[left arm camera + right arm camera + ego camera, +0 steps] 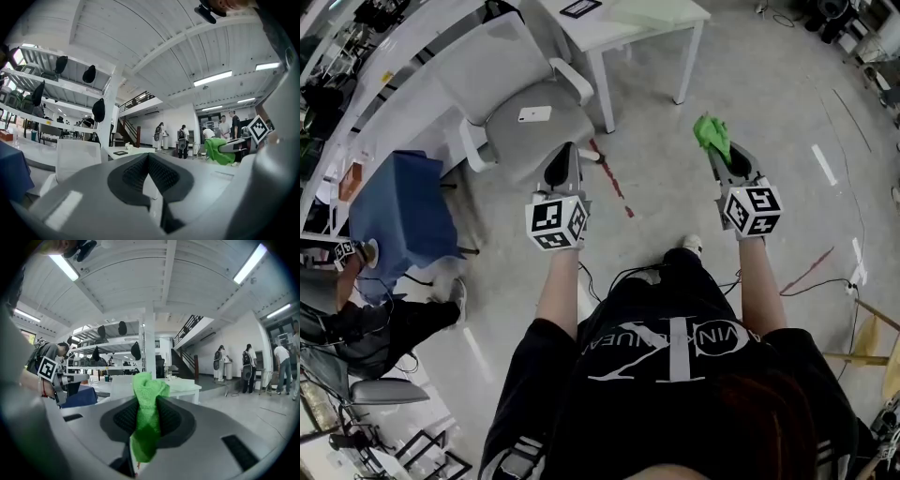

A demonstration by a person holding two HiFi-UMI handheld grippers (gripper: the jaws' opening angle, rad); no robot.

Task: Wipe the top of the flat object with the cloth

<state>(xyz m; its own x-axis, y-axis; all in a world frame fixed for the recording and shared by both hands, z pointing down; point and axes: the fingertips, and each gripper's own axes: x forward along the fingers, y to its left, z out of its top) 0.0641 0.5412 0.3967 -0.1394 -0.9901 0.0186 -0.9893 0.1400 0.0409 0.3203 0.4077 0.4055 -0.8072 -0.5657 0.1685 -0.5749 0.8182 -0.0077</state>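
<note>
— Pads on the right gripper (147,414): what sits between them?
— A green cloth (148,423), pinched tight in a bunched fold, with its top poking up past the tips. Only the right gripper view shows the clamp itself. The head view gives just a green tuft at the nose.
— And the left gripper (149,169)?
— Its jaws are pressed together on nothing, and its own view shows the ribbed pads meeting. That view also catches the cloth off to its right. Both gripper views show people (183,140) standing far back.
— Where is the flat thing?
— A pale green flat board (661,11) lies on a white table (591,36), well ahead of both grippers and untouched. The head view alone shows the two grippers held apart over the concrete floor (675,206). A grey office chair (530,122) stands just beyond the left one.
</note>
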